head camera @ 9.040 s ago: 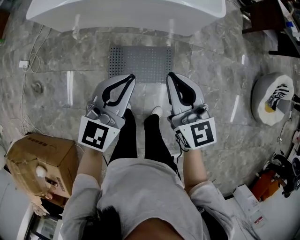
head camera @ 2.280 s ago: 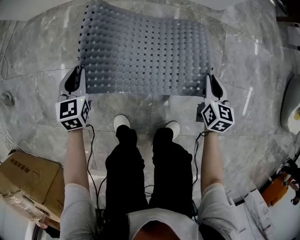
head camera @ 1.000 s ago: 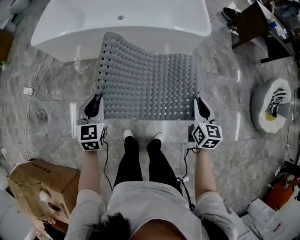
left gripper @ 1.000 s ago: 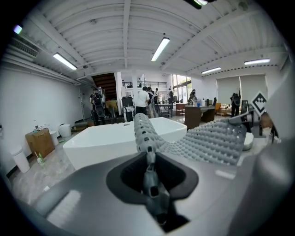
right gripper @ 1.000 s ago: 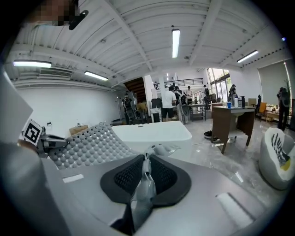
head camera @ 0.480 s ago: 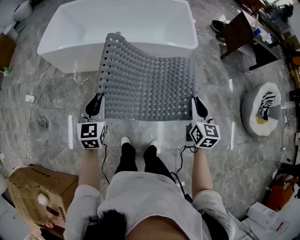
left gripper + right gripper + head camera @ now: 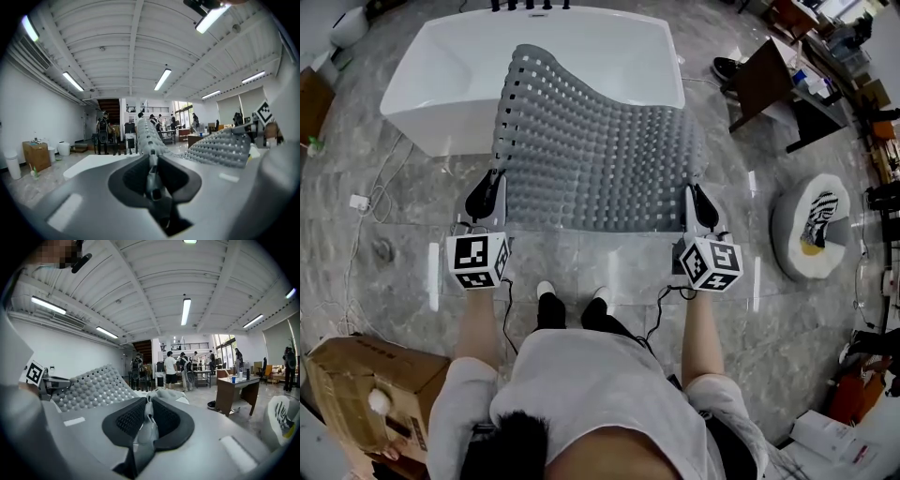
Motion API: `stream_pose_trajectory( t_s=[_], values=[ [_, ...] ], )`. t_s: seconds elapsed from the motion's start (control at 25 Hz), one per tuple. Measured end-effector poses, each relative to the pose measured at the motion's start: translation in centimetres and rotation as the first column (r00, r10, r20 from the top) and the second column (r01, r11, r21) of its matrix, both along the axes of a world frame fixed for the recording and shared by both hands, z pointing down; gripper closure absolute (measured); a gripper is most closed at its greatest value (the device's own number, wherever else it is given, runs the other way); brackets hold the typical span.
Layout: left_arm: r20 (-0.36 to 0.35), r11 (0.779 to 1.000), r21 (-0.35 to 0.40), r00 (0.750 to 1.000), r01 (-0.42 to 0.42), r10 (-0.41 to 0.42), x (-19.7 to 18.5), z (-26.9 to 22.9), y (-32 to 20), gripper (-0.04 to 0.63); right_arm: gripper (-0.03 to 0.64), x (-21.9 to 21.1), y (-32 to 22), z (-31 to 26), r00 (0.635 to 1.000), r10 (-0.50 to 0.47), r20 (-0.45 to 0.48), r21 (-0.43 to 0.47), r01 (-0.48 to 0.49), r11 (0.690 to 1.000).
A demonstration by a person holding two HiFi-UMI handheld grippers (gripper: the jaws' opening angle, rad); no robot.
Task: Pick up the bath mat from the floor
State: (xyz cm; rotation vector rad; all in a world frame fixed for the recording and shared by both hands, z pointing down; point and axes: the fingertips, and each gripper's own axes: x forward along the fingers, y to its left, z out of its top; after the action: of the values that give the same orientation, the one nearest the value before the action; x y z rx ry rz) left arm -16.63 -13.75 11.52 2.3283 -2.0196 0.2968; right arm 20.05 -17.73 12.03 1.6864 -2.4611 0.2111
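Bath mat (image 7: 600, 141) pinched at near corners by L gripper (image 7: 491, 180) & R gripper (image 7: 695, 199), mid-lift I'd say; next prob. raise 12-o'clock edge evenly, clear of tub (image 7: 441, 75).

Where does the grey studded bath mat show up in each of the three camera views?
Head view: upper centre, the grey studded rubber bath mat hangs stretched between the left gripper and the right gripper.
Left gripper view: it rises from the jaws and spreads to the right.
Right gripper view: left of centre, with its edge in the jaws.
Shared landmark: the white bathtub behind the mat.
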Motion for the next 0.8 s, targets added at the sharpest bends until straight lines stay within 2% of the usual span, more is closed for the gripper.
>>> stream_pose_trajectory(
  t_s=[0.4,0.8],
  values=[
    [-0.009,0.988,0.152,0.999,0.041,-0.040,-1.7,-7.0,1.6,0.538,0.569,-0.4,0.6,-5.4,1.000,-0.011,-0.004,0.121,0.012,0.993],
    [-0.010,0.976,0.208,0.998,0.064,-0.064,-2.1,-9.5,2.9,0.538,0.569,-1.1,0.9,-7.0,0.999,-0.030,0.015,0.164,0.027,0.986]
  ],
)
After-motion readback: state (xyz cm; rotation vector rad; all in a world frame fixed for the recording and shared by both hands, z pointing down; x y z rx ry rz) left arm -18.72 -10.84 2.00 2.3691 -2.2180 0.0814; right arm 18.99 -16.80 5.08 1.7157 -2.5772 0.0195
